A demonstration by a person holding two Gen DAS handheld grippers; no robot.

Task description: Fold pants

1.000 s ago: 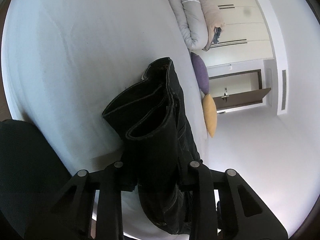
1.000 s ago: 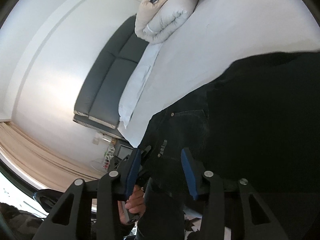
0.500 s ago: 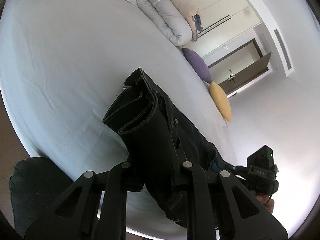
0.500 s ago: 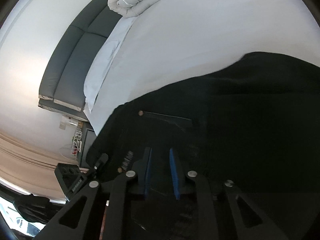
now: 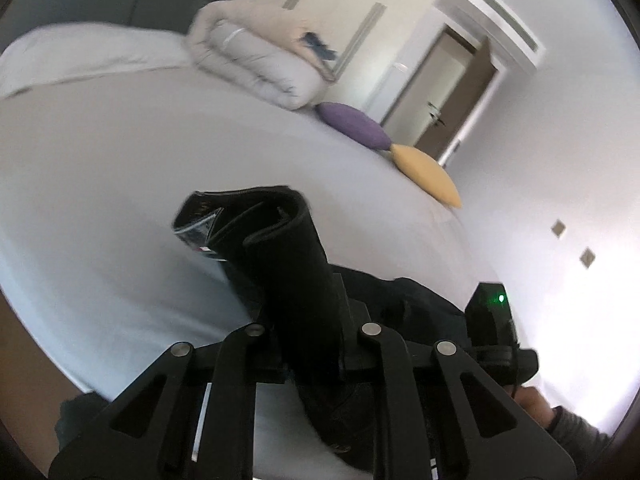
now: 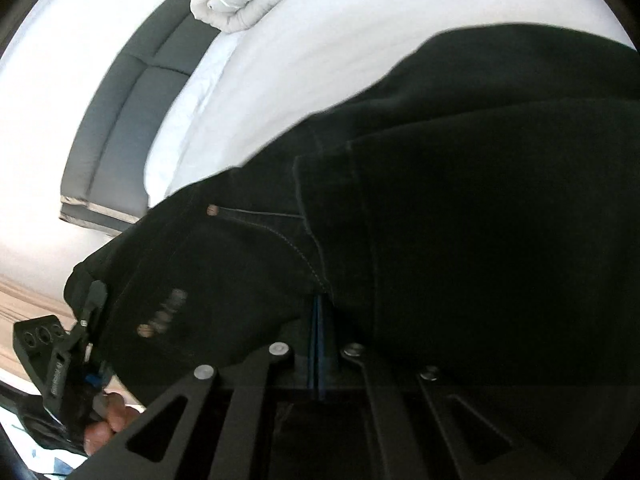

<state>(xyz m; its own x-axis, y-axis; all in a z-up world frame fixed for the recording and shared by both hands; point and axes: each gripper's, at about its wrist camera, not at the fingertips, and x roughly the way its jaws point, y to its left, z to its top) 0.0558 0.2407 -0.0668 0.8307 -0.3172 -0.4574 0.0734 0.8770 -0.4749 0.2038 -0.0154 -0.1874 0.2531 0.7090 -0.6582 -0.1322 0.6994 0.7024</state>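
Black jeans (image 5: pixel 288 264) lie at the near edge of a bed with a white sheet (image 5: pixel 120 160), partly lifted off it. Left gripper (image 5: pixel 308 320): jaws clamped on a folded bundle of the denim, which stands up between them and projects forward over the sheet; hems and an inner label visible at the bundle's far end. Its jaws have just been closing further on the cloth. Right gripper (image 6: pixel 320 320): blue pads (image 6: pixel 316 344) pressed together with no visible gap, tips tucked under a denim fold beside the pocket seam; its jaws have just been closing. Whether cloth sits between the pads cannot be told, since the fold covers the tips. In the right wrist view the jeans fill most of the frame; pocket stitching, one rivet (image 6: pixel 212 211) and a row of metal buttons (image 6: pixel 164 314) show. The other gripper and the fingers of the hand holding it appear at lower left of that view. Far side of bed: folded duvet (image 5: pixel 256 60), purple cushion (image 5: pixel 354 125), yellow cushion (image 5: pixel 428 174) just beside it. Dark grey headboard (image 6: pixel 120 120) runs along the bed's end. A door (image 5: pixel 456 92) stands open beyond the cushions.
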